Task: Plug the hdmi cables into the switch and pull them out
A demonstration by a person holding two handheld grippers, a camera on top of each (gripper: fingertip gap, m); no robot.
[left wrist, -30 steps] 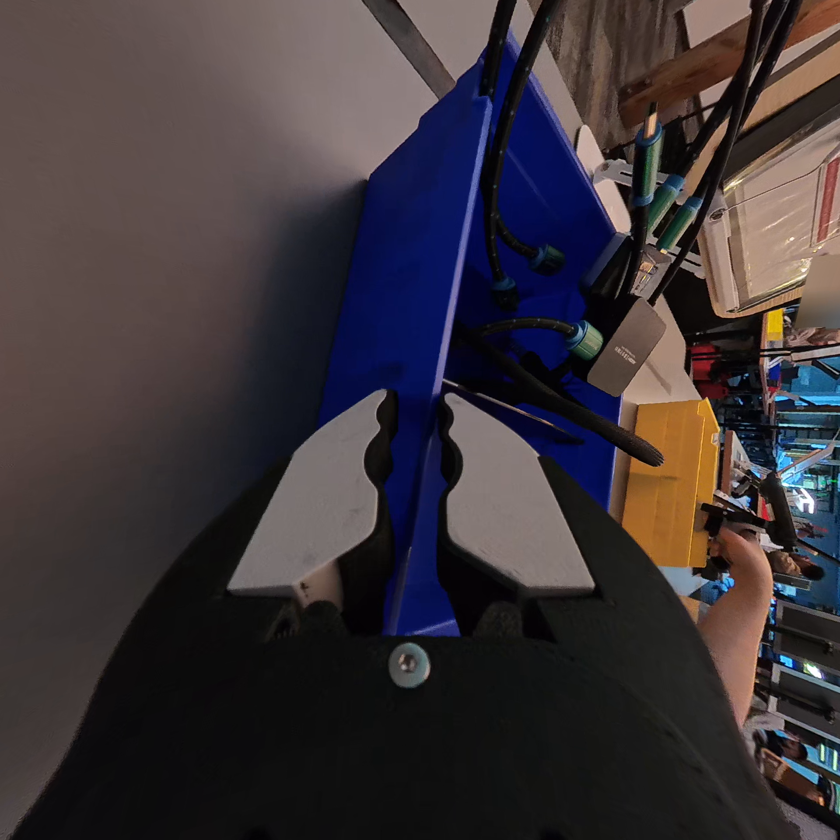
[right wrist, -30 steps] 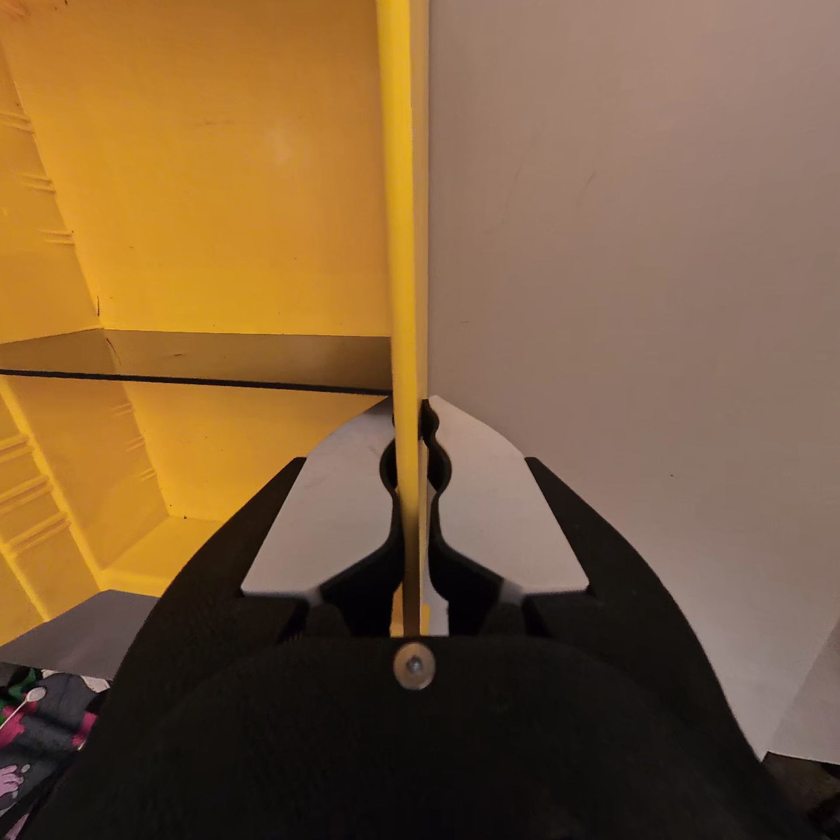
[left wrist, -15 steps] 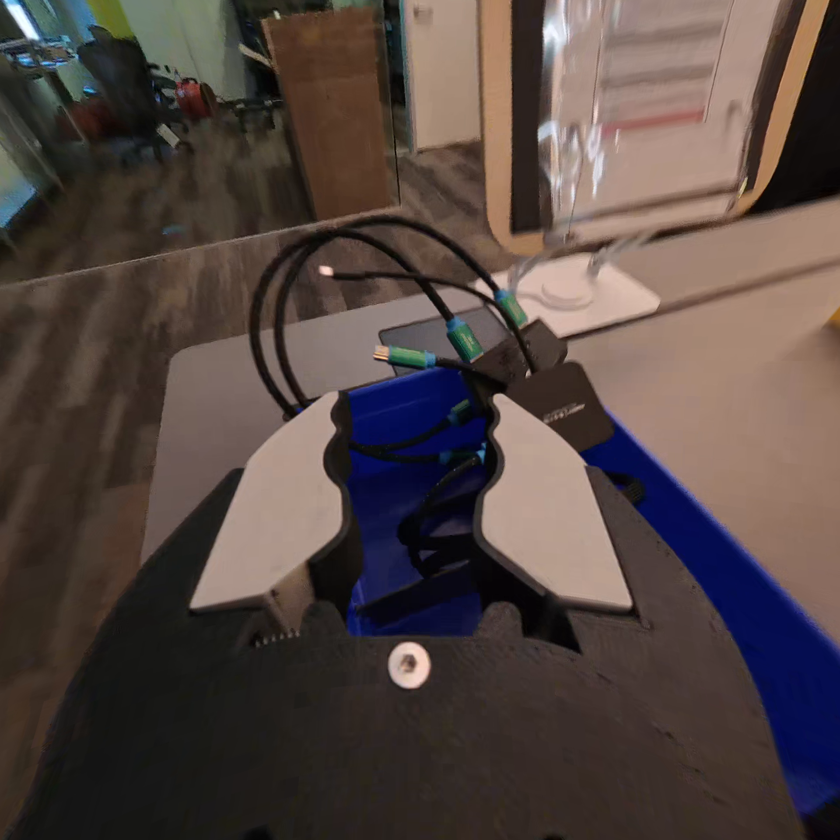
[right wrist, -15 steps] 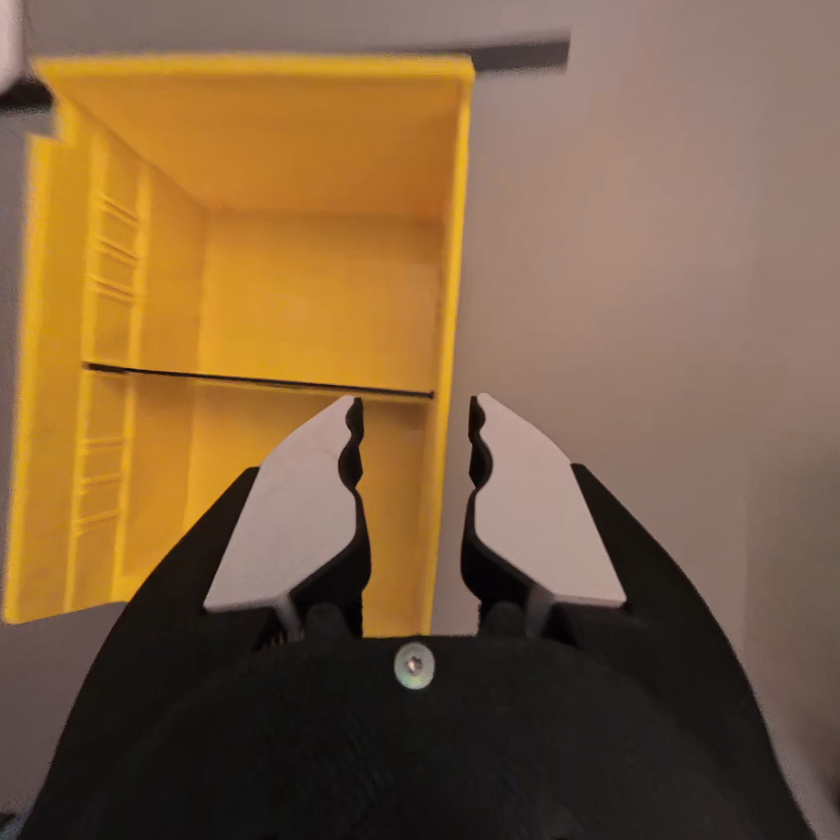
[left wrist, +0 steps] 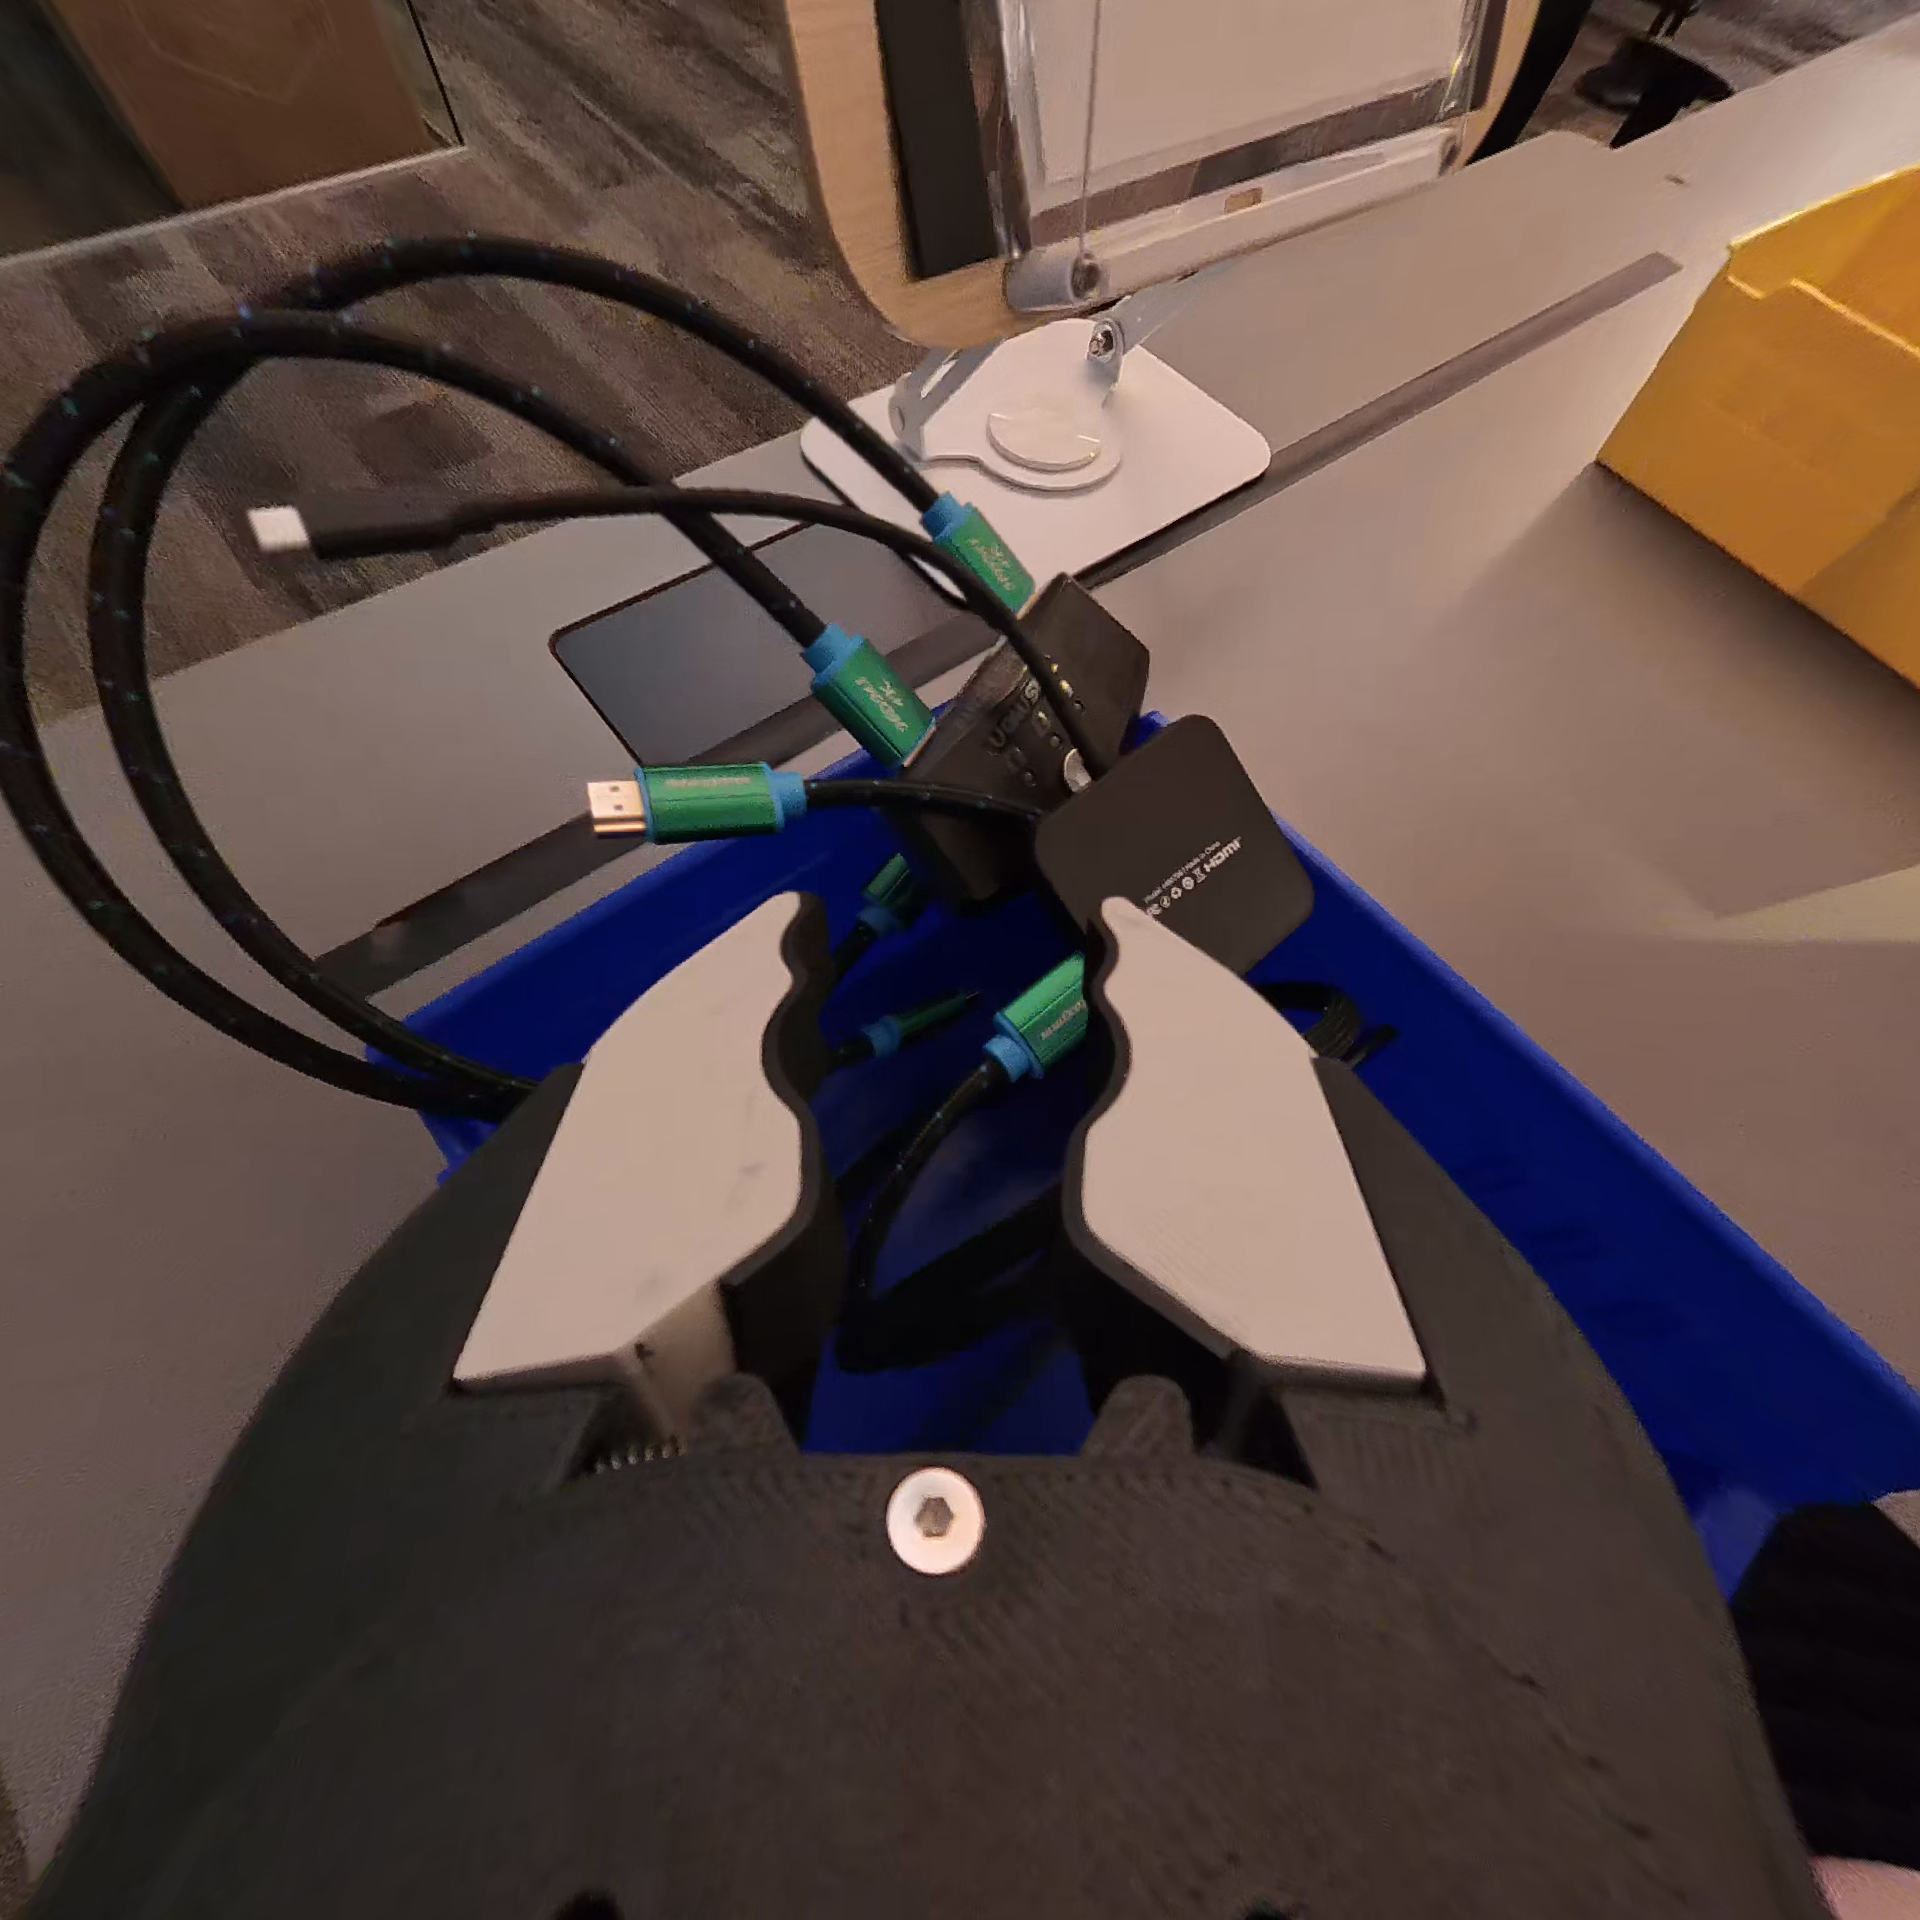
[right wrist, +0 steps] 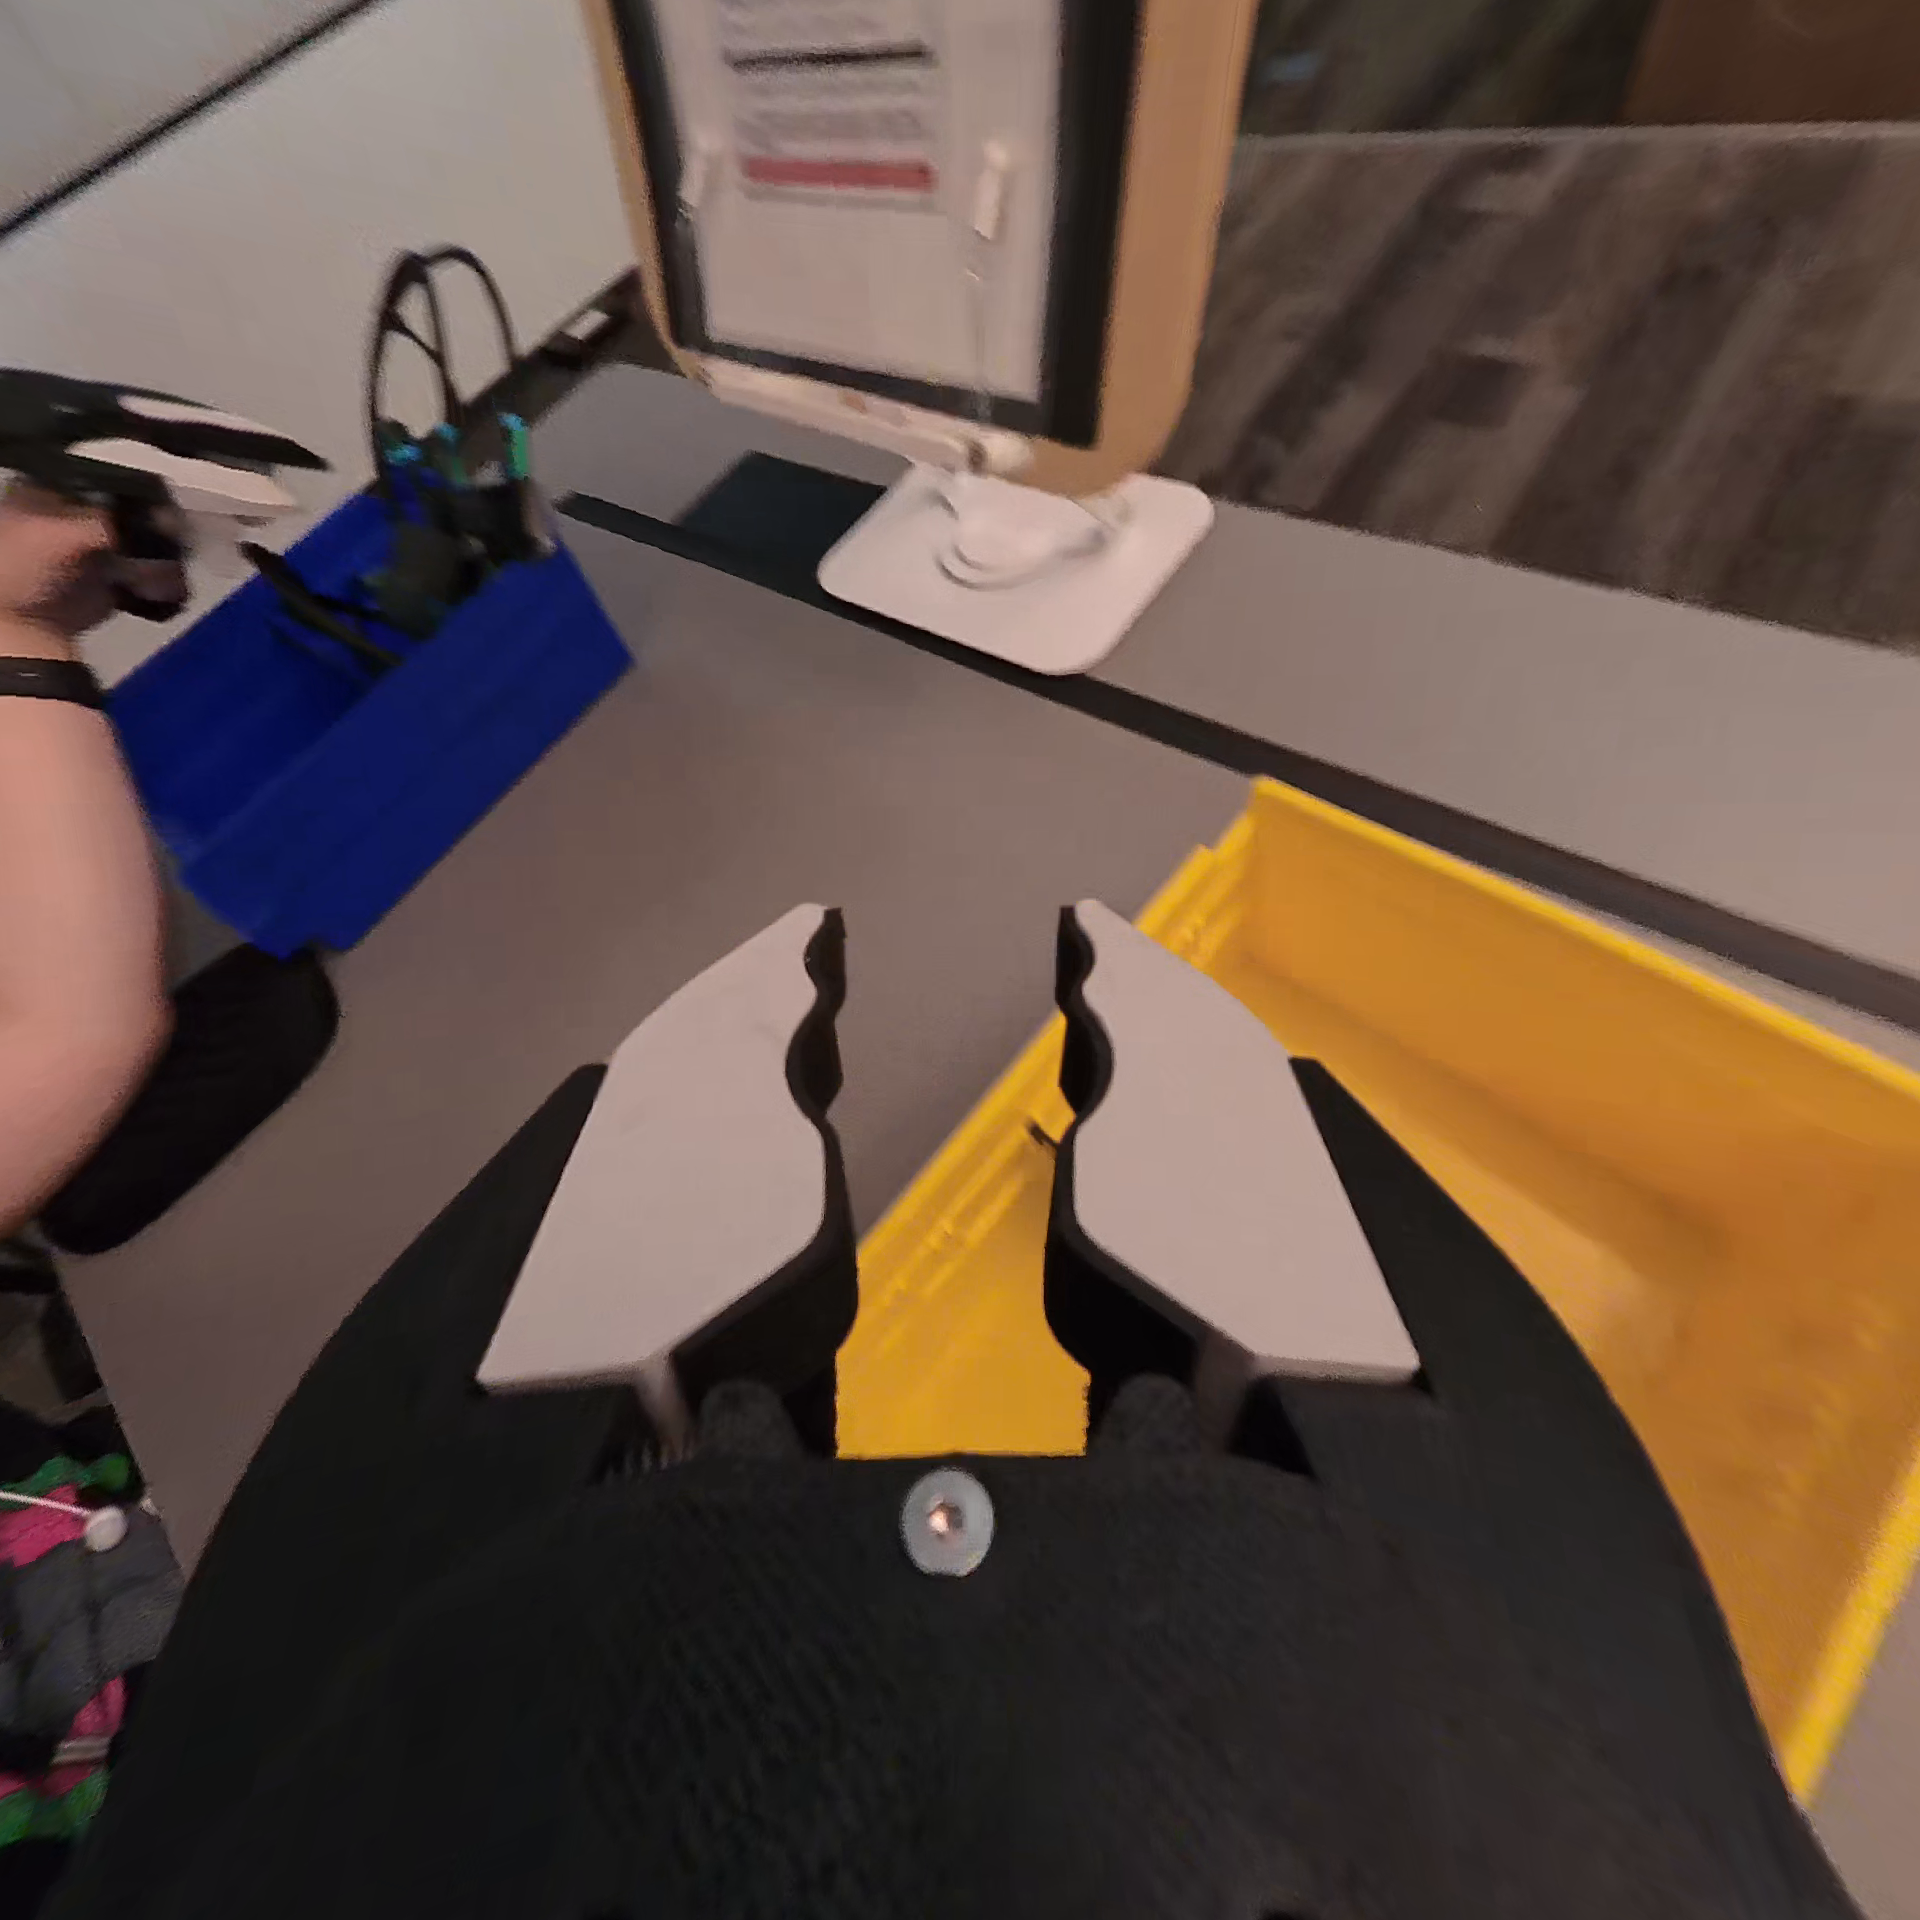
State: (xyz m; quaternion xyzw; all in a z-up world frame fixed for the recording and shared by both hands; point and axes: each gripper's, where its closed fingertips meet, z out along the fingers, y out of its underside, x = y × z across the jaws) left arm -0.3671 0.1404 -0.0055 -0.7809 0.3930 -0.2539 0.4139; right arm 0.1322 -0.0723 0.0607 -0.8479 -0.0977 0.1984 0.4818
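A blue bin on the grey table holds a black HDMI switch, a flat black box and several black braided cables with green plugs. One green plug sticks out free to the left; two others sit at the switch's top. My left gripper is open and empty just above the bin's near end. My right gripper is open and empty above the near left wall of an empty yellow bin. The blue bin and the left gripper also show far left in the right wrist view.
A framed sign on a white stand stands behind the blue bin, also in the right wrist view. A dark seam crosses the table. The yellow bin is at the right. A person's arm is at the left.
Both grippers let go of the bin walls they were clamped on and opened. Both pulled back and tilted up, so the table and sign came into view.
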